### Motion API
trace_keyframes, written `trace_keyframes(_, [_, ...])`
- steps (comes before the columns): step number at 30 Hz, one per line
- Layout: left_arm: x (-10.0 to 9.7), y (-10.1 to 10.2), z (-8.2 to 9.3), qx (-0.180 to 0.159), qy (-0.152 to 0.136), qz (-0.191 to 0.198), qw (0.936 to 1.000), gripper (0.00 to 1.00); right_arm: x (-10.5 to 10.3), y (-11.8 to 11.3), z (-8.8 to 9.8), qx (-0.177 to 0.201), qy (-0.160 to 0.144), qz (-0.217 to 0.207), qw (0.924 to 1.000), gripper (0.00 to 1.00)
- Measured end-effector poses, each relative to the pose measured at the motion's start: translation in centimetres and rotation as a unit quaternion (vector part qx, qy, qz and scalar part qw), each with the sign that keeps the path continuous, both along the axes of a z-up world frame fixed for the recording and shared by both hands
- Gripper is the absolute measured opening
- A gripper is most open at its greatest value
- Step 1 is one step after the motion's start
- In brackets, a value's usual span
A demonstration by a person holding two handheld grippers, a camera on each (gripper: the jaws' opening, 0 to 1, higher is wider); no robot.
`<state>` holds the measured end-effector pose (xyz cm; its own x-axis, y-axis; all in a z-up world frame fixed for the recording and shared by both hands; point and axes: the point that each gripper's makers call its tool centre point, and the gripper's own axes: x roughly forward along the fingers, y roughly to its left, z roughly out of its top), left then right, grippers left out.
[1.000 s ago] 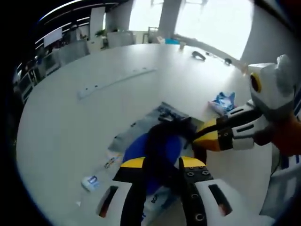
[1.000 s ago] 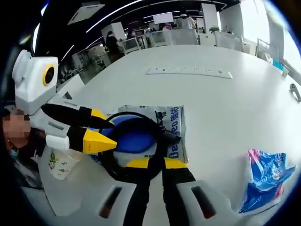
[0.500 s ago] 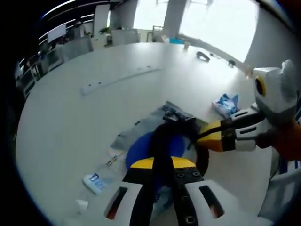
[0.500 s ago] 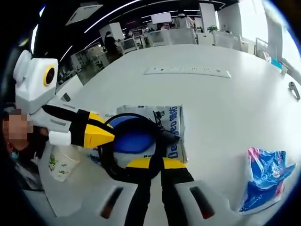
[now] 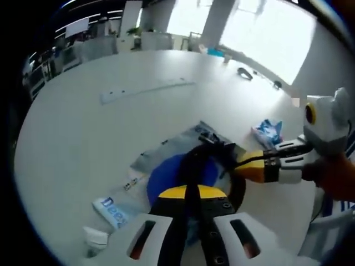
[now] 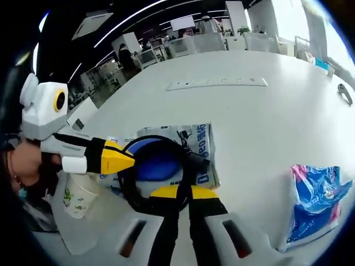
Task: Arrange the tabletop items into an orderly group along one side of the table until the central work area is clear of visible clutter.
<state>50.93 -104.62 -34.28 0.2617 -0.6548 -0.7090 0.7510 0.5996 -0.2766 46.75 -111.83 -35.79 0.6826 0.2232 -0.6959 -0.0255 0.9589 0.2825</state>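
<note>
In the right gripper view, the right gripper [image 6: 178, 194] is clenched on the near rim of a black ring [image 6: 128, 191] that circles a blue disc [image 6: 158, 165]. The left gripper [image 6: 128, 160] grasps the same ring from the left. Both lie on a printed plastic bag [image 6: 201, 145] on the white table [image 6: 266, 116]. A paper cup [image 6: 77, 195] stands just beside the ring; a blue packet [image 6: 313, 197] lies well apart to the right. Farther off sits a long white strip [image 6: 216, 83].

In the left gripper view, a small tube [image 5: 113, 209] lies near the bag.
</note>
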Motion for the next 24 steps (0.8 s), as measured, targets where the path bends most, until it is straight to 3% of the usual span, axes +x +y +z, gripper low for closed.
trace_keyframes(24, [-2.3,0.7,1.2,-0.022,0.030,0.019,0.9991,0.00,-2.0,0.3,1.3,0.023,-0.011,-0.008,0.9996,0.00])
